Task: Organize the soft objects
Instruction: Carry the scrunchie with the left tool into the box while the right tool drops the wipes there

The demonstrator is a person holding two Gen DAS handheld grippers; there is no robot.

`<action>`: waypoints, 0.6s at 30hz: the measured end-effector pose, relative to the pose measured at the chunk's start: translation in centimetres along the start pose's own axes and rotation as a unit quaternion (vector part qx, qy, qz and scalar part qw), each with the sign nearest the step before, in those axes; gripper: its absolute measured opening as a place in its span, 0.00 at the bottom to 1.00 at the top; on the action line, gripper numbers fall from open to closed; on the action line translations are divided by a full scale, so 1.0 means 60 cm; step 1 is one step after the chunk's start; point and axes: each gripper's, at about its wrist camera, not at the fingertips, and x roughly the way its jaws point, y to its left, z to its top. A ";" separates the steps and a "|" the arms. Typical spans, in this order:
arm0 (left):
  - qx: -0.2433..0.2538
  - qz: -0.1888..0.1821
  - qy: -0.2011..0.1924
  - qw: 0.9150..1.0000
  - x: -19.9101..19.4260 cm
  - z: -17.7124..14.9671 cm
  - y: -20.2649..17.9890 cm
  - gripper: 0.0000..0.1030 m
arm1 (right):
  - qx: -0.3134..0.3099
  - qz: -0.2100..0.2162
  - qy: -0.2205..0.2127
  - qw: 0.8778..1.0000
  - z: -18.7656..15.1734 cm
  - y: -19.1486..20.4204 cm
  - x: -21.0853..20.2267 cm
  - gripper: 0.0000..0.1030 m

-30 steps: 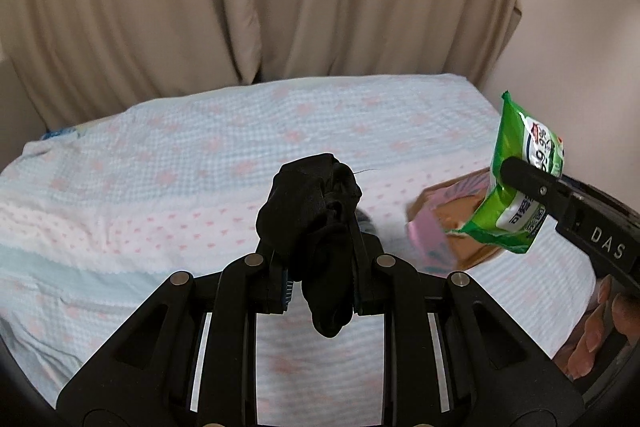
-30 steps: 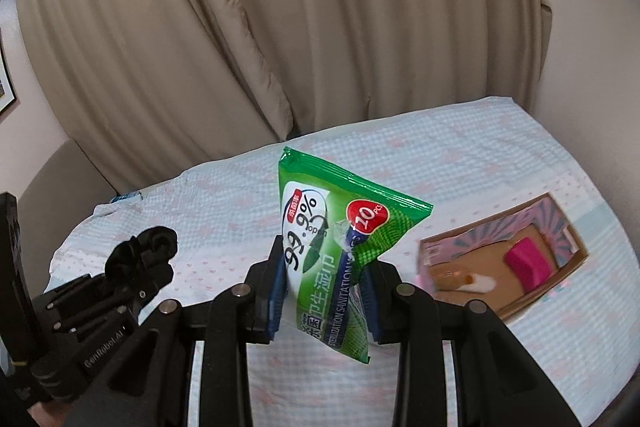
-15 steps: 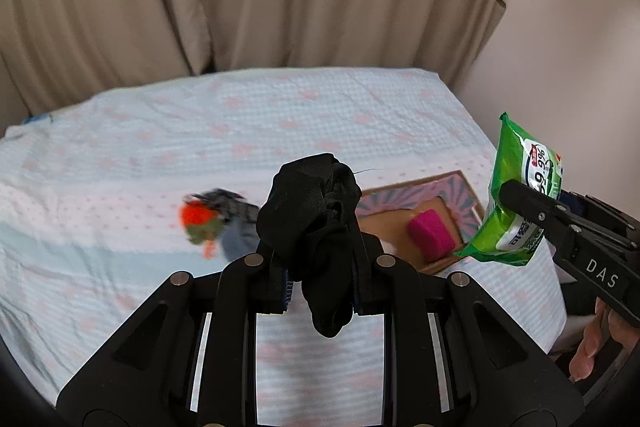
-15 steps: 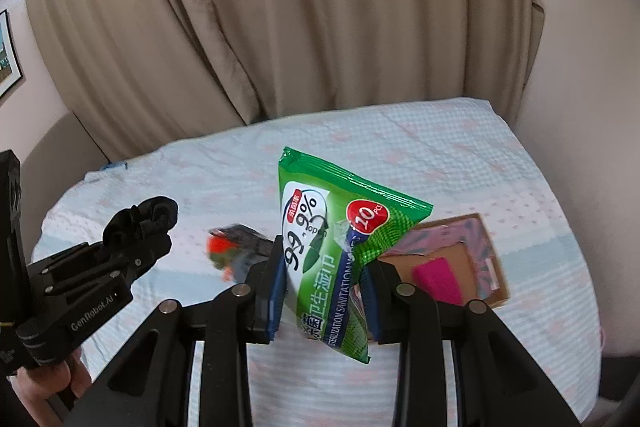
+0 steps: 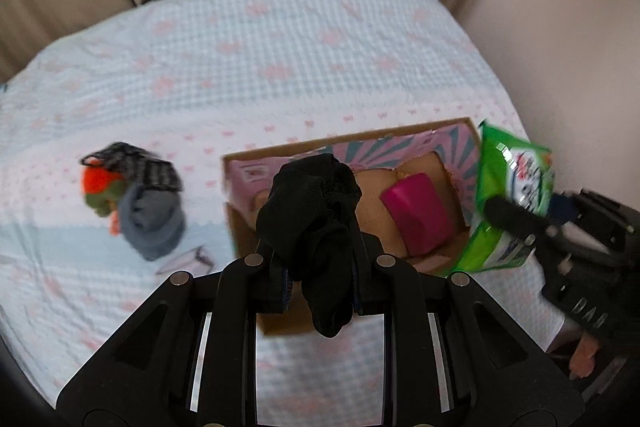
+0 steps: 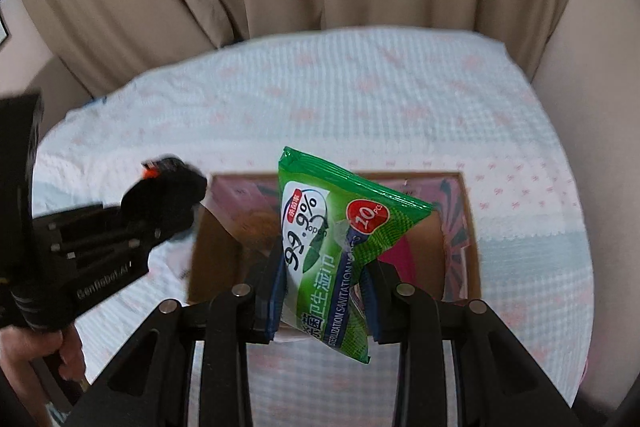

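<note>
Left gripper (image 5: 320,283) clamps black sock (image 5: 312,211); right gripper (image 6: 324,299) clamps wipes pack (image 6: 340,239); cardboard box (image 6: 460,227) directly ahead of both.

The left claw (image 5: 320,291) is clamped on a bunched black sock (image 5: 312,215). The right claw (image 6: 326,299) pinches a green wipes packet (image 6: 332,247), both held aloft.

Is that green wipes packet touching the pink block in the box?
Cannot tell. In the right wrist view the packet, gripped by the right claw, overlaps the pink block in the box, hiding any gap.
</note>
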 end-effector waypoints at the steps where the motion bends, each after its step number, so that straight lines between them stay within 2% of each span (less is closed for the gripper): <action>1: 0.002 0.001 0.010 1.000 0.025 0.005 -0.007 0.18 | -0.002 0.001 0.007 1.000 -0.002 -0.004 0.012 0.30; 7: 0.015 0.011 0.054 0.998 0.118 0.016 -0.026 0.18 | -0.019 0.003 0.050 0.999 -0.019 -0.032 0.102 0.29; 15: 0.034 0.020 0.079 0.996 0.165 0.026 -0.053 0.18 | -0.023 0.012 0.075 0.997 -0.025 -0.060 0.151 0.31; 16: 0.037 0.021 0.078 0.996 0.166 0.027 -0.056 0.20 | -0.023 0.013 0.078 0.997 -0.025 -0.065 0.156 0.32; 17: 0.040 0.023 0.079 0.996 0.169 0.029 -0.060 0.35 | -0.023 0.017 0.080 0.996 -0.027 -0.069 0.159 0.41; 18: 0.042 0.024 0.083 0.995 0.172 0.031 -0.064 0.52 | -0.026 0.022 0.081 0.996 -0.028 -0.071 0.161 0.61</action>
